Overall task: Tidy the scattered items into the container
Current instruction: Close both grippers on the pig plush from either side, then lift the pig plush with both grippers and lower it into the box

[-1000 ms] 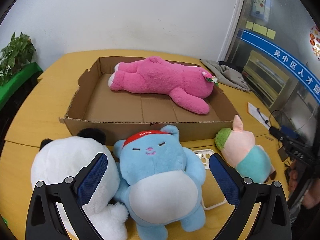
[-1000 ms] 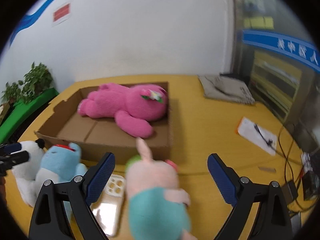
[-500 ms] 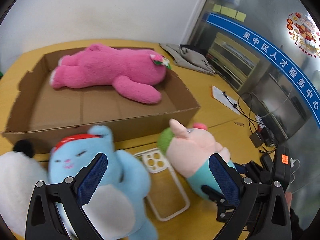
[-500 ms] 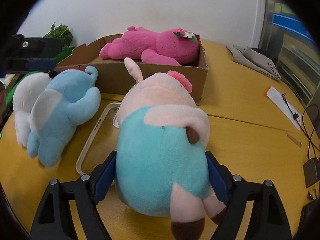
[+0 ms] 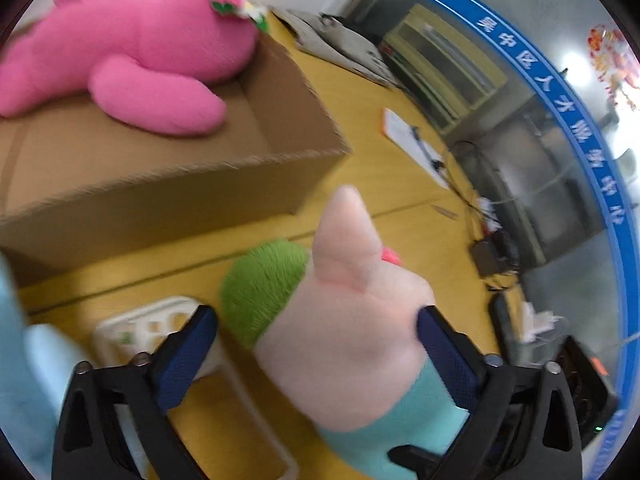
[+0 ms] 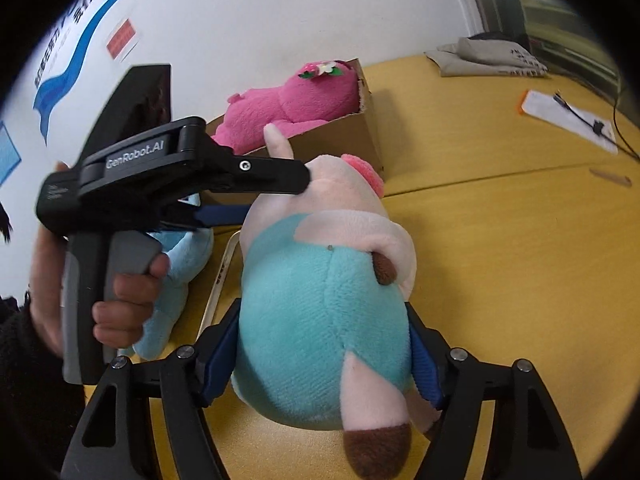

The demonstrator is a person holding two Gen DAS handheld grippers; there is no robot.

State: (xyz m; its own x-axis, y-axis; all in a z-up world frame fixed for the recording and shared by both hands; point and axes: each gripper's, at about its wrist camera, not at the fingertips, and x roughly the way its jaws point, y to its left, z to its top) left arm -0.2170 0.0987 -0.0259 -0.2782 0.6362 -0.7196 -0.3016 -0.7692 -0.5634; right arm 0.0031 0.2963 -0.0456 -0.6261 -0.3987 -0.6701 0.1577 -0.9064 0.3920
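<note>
A pig plush [image 5: 340, 320] with green hair, a pink head and a teal body [image 6: 320, 272] lies on the yellow table. My right gripper [image 6: 322, 320] has its jaws closing, and both pads press into the teal body. My left gripper [image 5: 316, 340] straddles the pig's head with its jaws closing. Its right pad touches the head and its left pad sits just beside the green hair. In the right wrist view the left gripper [image 6: 276, 196] comes in from the left. The cardboard box [image 5: 160, 196] behind holds a pink plush [image 5: 132, 52].
A blue plush [image 6: 176, 264] and a white phone case [image 5: 140, 324] lie left of the pig. A person's hand [image 6: 128, 300] holds the left gripper's handle. A grey cloth [image 6: 484, 58], a paper with a pen [image 6: 568, 116] and cables [image 5: 492, 256] lie to the right.
My left gripper swung right from over the blue plush to the pig's head and dropped. My right gripper came down around the pig's body and its jaws narrowed onto it.
</note>
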